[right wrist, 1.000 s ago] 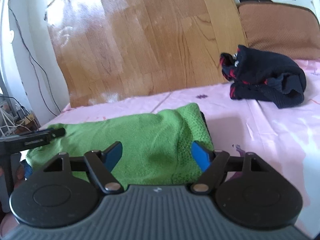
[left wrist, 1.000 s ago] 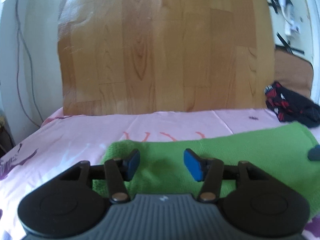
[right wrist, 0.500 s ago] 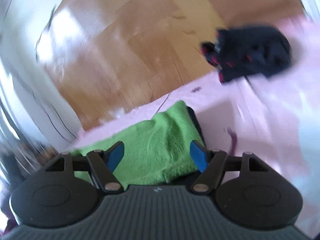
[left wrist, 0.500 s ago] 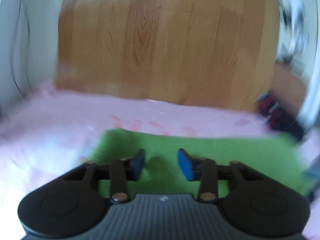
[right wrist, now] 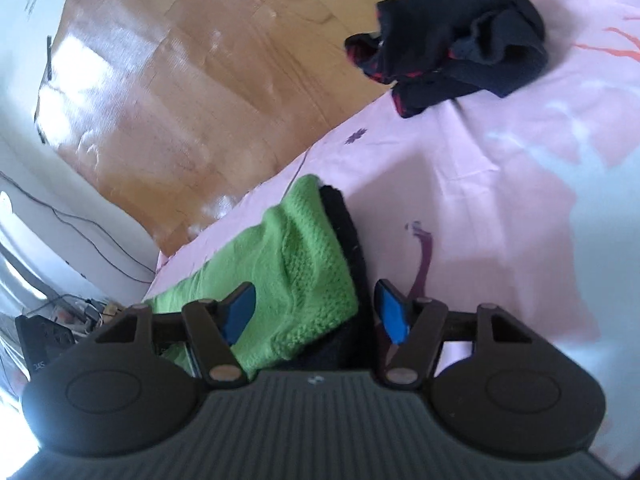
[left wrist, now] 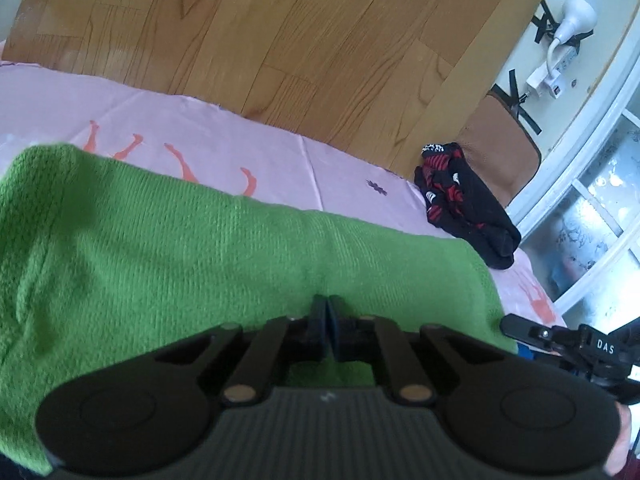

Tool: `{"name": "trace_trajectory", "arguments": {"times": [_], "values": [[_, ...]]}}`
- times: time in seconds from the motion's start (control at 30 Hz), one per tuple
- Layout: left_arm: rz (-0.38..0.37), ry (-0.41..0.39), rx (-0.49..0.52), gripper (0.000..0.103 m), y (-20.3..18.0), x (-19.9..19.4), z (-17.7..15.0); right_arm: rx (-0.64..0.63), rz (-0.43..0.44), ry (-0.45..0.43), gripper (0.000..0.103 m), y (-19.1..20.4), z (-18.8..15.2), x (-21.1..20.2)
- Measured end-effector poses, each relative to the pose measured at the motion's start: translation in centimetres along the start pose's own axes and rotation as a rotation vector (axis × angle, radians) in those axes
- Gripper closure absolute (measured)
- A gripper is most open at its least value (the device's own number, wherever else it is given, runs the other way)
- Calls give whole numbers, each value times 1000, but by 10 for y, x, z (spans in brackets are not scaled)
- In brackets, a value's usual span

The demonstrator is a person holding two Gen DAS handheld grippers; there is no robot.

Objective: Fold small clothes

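Observation:
A green knitted cloth (left wrist: 180,264) lies across the pink bed sheet (left wrist: 160,112), with a dark layer (right wrist: 348,236) showing under its right end. My left gripper (left wrist: 328,312) is shut on the cloth's near edge, and a crease runs from the pinch into the fabric. My right gripper (right wrist: 316,312) is tilted at the cloth's right end (right wrist: 304,264). Its jaws are closing around the green and dark layers, but the blue pads (right wrist: 394,312) do not touch the fabric. One black finger of the right gripper (left wrist: 520,326) shows beside the cloth in the left wrist view.
A crumpled black and red garment (left wrist: 460,208) (right wrist: 452,28) lies further back on the sheet. A wood-pattern board (left wrist: 280,40) stands behind the bed, with a brown cushion (left wrist: 496,136) at its right. Cables (right wrist: 80,224) hang by the white wall at left.
The left jaws have closed on the green cloth and that gripper has rolled and come nearer to it. The right gripper has rolled, moved onto the cloth's end and narrowed slightly.

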State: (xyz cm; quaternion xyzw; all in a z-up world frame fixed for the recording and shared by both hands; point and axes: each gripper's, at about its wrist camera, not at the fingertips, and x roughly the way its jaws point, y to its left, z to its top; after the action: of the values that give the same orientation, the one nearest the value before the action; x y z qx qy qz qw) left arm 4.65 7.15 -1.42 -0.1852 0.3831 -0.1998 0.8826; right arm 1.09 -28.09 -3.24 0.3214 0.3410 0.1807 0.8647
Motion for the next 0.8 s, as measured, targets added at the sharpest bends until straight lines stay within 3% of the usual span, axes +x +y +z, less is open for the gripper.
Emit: {"name": "trace_trajectory", "arguments": {"times": [0.23,0.33,0.37,0.4,0.47,0.53,0.63,0.73,0.8], "values": [[54,-12,68,97,-14,0,-2,9,-13,-3,35,6,-1,6],[40,-5,42,97,-9,-2,0,-31,-16,21,47,20,-5,19],[37,-2,32,97,-8,-2,1,-3,-19,41,67,21,-4,23],[34,2,24,97,-7,-3,2,61,12,61,73,19,-3,27],[23,13,7,97,-5,-5,4,67,65,46,75,33,1,22],[-6,27,-34,98,1,-13,10,-42,81,12,75,68,7,14],[-78,-84,-121,95,22,-56,23,-214,138,-8,75,126,12,11],[-36,-237,-163,80,48,-114,34,-402,156,28,74,190,3,31],[23,-311,-186,77,65,-147,37,-503,174,68,73,225,-11,55]]}}
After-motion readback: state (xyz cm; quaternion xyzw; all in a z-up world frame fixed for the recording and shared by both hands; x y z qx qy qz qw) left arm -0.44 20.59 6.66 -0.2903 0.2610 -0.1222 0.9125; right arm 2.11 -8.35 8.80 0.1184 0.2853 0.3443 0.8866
